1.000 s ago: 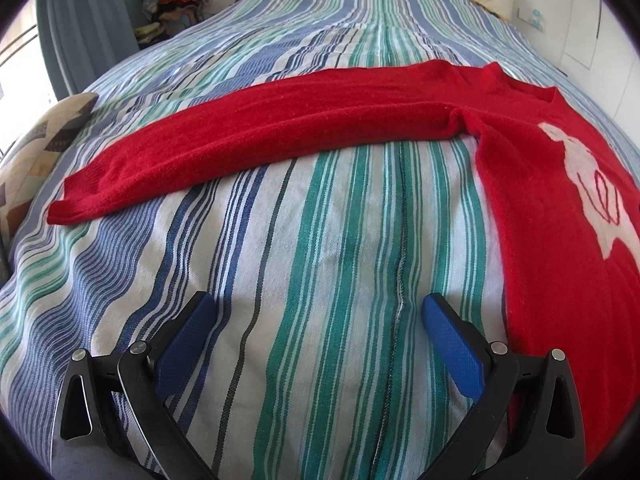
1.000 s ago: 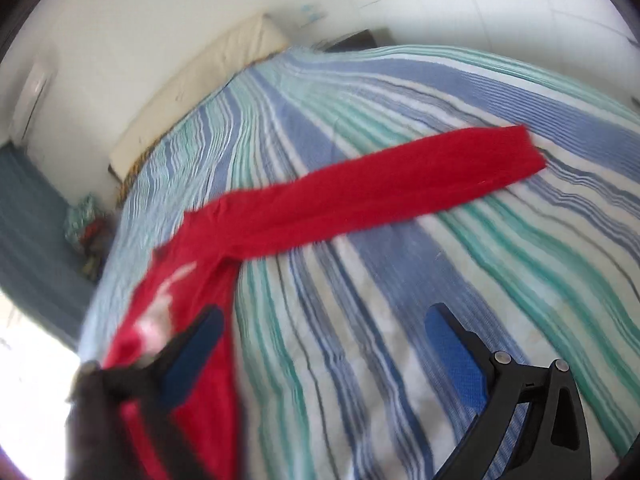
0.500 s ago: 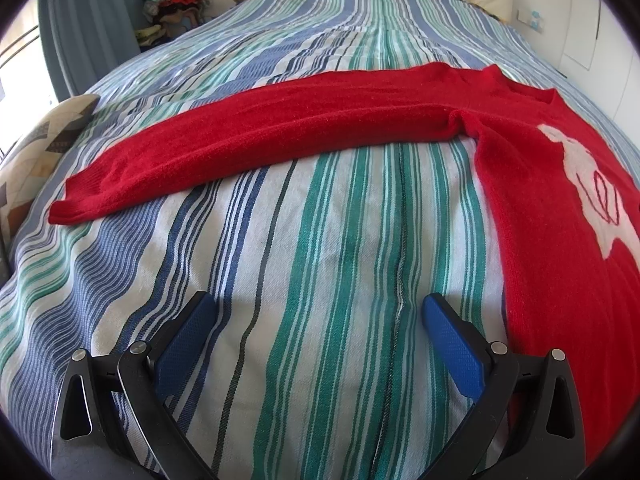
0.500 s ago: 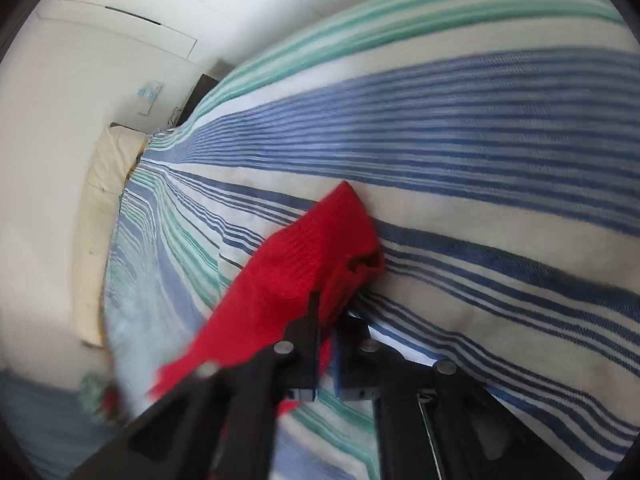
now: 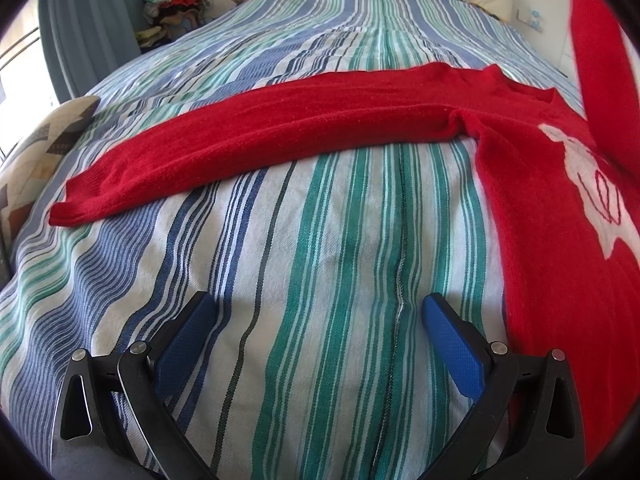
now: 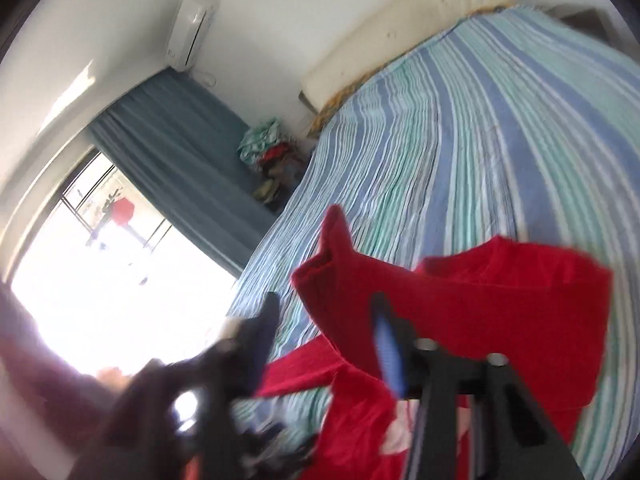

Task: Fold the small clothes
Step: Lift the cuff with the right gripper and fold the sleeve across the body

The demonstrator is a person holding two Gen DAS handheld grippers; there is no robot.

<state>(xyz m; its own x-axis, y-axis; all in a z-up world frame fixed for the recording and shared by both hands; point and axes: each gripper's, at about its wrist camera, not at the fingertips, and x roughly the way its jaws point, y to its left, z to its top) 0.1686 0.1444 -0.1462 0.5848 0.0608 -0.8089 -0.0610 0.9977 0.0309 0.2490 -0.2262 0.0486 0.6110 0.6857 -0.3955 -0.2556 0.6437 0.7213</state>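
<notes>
With the red sweater (image 5: 552, 208) spread at right of frame on the striped bedspread (image 5: 320, 260), its right sleeve (image 6: 500, 300) is being folded inward, though the blurred right gripper's (image 6: 324, 320) grasp cannot be told, while the left gripper (image 5: 316, 320) is held wide open and empty; laying the sleeve flat across the chest is called for next.
</notes>
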